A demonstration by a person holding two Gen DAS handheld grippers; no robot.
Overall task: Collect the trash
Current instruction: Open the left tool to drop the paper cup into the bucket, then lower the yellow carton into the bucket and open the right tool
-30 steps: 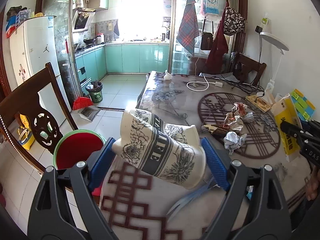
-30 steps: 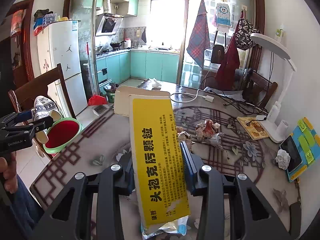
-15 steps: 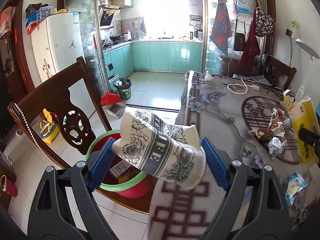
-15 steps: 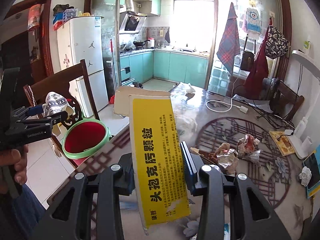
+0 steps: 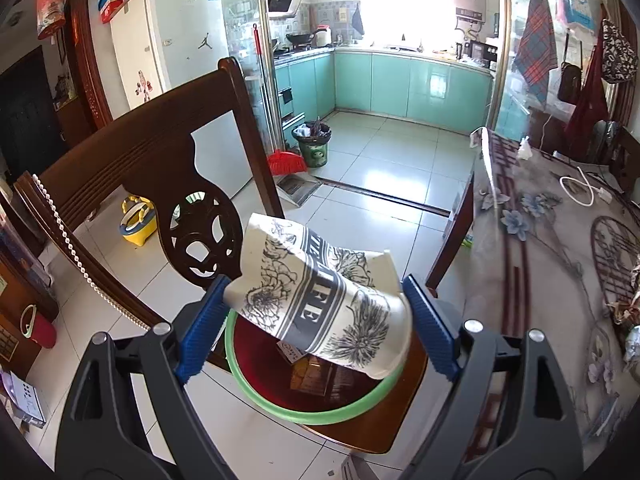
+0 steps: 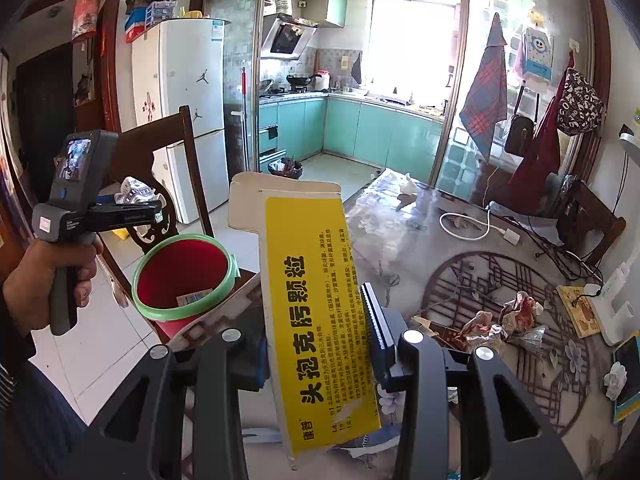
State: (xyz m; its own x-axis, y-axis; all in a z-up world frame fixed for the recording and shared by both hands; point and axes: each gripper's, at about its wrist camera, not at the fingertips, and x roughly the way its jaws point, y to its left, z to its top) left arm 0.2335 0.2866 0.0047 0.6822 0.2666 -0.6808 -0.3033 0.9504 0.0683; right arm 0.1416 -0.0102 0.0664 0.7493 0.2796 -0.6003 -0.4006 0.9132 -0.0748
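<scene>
The left gripper (image 5: 316,320) pinches a crushed paper cup (image 5: 320,300) between its blue pads, one pad against each side; the cup is white with dark flower prints and a grey band of letters, lies tilted on its side, and hangs directly over the mouth of the bin (image 5: 256,388); the bin is red with a green rim, stands on the seat of a dark wooden chair (image 5: 160,168) just beside the counter (image 5: 540,240), and already has some packaging at its bottom. In the right wrist view the same gripper (image 6: 132,206) shows from the side, held in a hand (image 6: 44,280) above and just behind the bin (image 6: 184,276), the cup (image 6: 134,192) poking out between its fingers.

The right gripper (image 6: 320,336) is clamped on a flattened yellow carton (image 6: 316,312) printed with black characters; the carton stands nearly upright, its pale opened flap at the top, over the near edge of the counter (image 6: 400,240) and to the right of the bin. Further along the counter lie crumpled wrappers (image 6: 508,320) on a round dark pattern, a white cable (image 6: 468,228) beyond them, and a crumpled tissue (image 6: 614,378) near the right edge.
</scene>
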